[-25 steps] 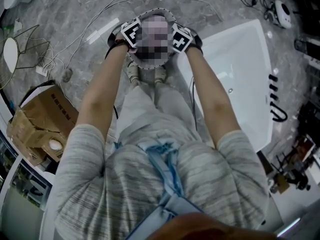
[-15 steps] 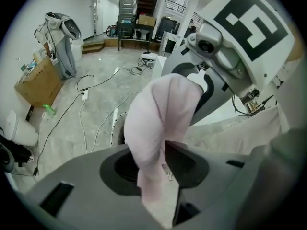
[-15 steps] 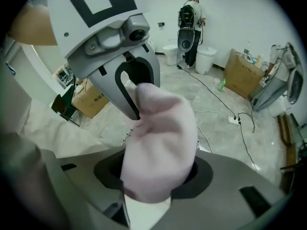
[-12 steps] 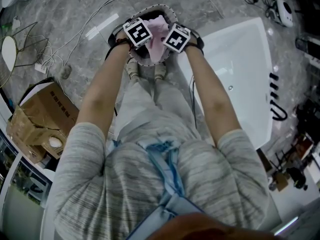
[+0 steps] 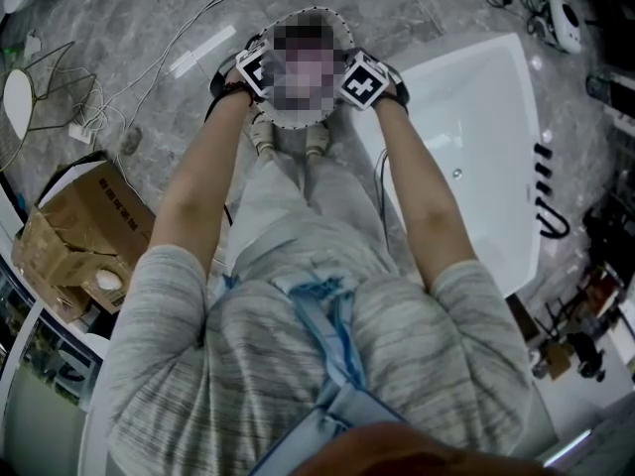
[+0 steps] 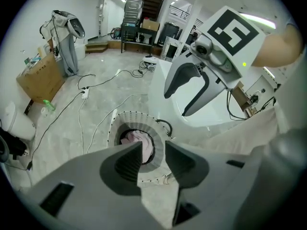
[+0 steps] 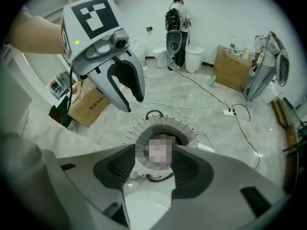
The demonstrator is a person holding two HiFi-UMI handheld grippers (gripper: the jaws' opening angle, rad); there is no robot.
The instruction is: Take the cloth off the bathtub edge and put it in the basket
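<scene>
The round white-rimmed basket (image 5: 290, 124) stands on the floor beside the bathtub (image 5: 476, 117). In the left gripper view the pink cloth (image 6: 135, 139) lies bunched inside the basket (image 6: 132, 119), free of both grippers. My left gripper (image 5: 258, 69) and right gripper (image 5: 363, 79) hang side by side just above the basket rim, pointing steeply down. The jaws of both have just been opening. The left gripper (image 6: 153, 147) has nothing between its pads. The right gripper (image 7: 154, 152) is also open over the basket (image 7: 165, 126) and holds nothing.
My shoes (image 5: 288, 142) stand right behind the basket. Cables (image 5: 179, 58) trail over the marble floor. A cardboard box (image 5: 84, 236) sits at the left and a black rack (image 5: 551, 206) beyond the tub. A person (image 7: 178, 13) stands by toilets (image 7: 194, 59) at the far wall.
Both grippers have sunk slightly over the basket and drawn a little apart. Half a second ago the pink cloth showed lying in the basket between them.
</scene>
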